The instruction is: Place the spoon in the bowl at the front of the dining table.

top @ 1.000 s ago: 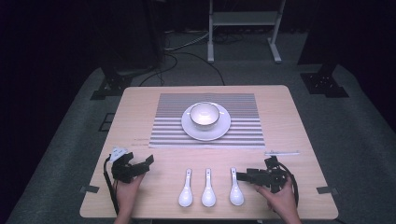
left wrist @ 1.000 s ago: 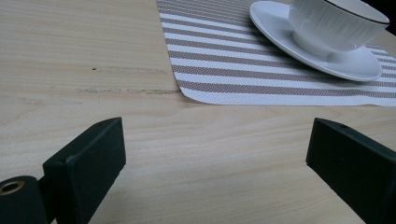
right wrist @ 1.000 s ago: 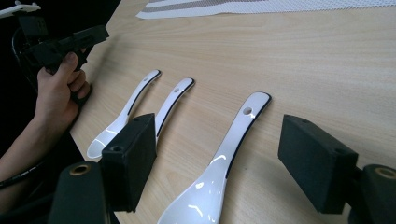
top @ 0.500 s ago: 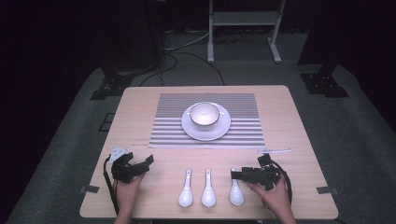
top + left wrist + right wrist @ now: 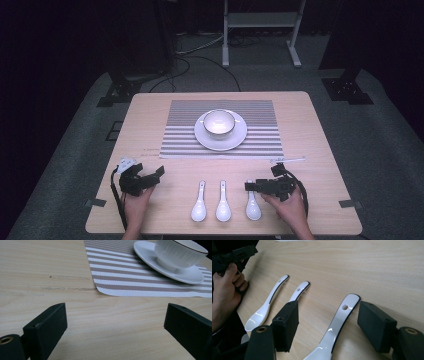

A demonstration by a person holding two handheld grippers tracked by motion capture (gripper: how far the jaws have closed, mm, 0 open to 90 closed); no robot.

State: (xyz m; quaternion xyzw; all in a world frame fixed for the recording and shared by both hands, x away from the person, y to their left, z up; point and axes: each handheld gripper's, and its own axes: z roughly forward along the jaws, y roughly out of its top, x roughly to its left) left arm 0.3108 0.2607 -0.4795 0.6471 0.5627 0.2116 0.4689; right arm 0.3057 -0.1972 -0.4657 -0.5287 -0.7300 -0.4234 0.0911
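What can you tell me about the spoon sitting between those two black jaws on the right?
The rightmost spoon is a glossy white soup spoon, ceramic by its look, with a thin dark line along its rim and a small round hole near the handle's end. It lies flat on the wooden table, third in a row of three. The right gripper straddles its handle, jaws open on either side, not yet touching it.

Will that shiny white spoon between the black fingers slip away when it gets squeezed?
Maybe. The spoon looks glossy and glazed, so the right gripper might slide on its thin handle. It looks stiff like ceramic, so it likely won't bend, but could chip if dropped. Lying flat on the table, it probably won't roll.
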